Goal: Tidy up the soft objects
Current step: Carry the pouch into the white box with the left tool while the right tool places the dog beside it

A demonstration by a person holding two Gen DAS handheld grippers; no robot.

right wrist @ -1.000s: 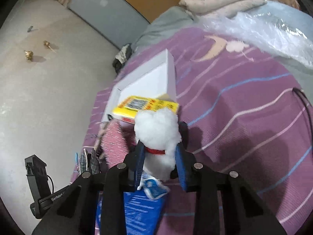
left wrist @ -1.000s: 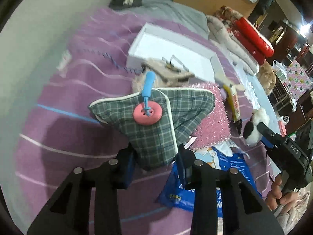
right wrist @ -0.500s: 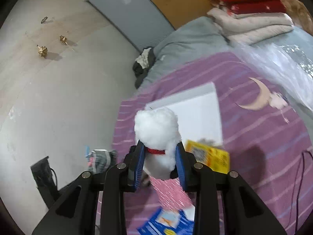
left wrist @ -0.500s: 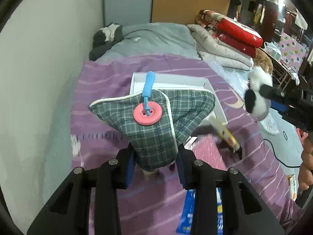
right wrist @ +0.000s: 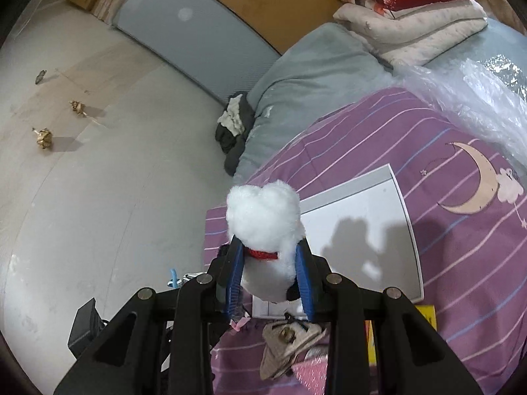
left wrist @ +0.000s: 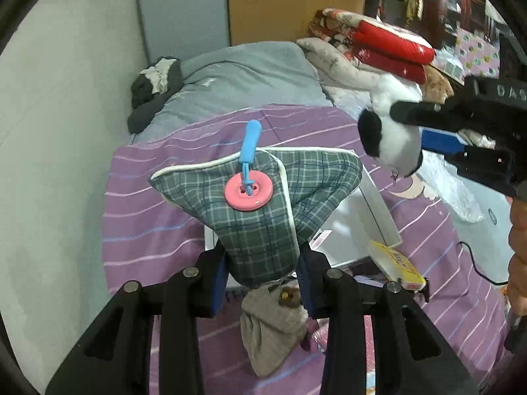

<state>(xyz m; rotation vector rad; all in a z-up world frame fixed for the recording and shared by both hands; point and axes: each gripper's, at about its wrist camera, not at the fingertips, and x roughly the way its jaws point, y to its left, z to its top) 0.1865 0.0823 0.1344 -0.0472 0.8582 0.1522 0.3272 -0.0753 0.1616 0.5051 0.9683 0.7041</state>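
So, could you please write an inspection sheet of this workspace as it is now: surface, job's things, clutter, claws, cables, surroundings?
Surface: purple striped bedspread, moon print.
Job's things: plaid plush with pink button; white plush dog with red collar; open white box, inside bare where visible.
Clutter: beige cloth pouch, yellow box, clear plastic wrap.
Claws: left claw shut on plaid plush; right claw shut on plush dog.
Cables: black cable on bedspread.
Surroundings: grey blanket, folded red quilts, grey wall.
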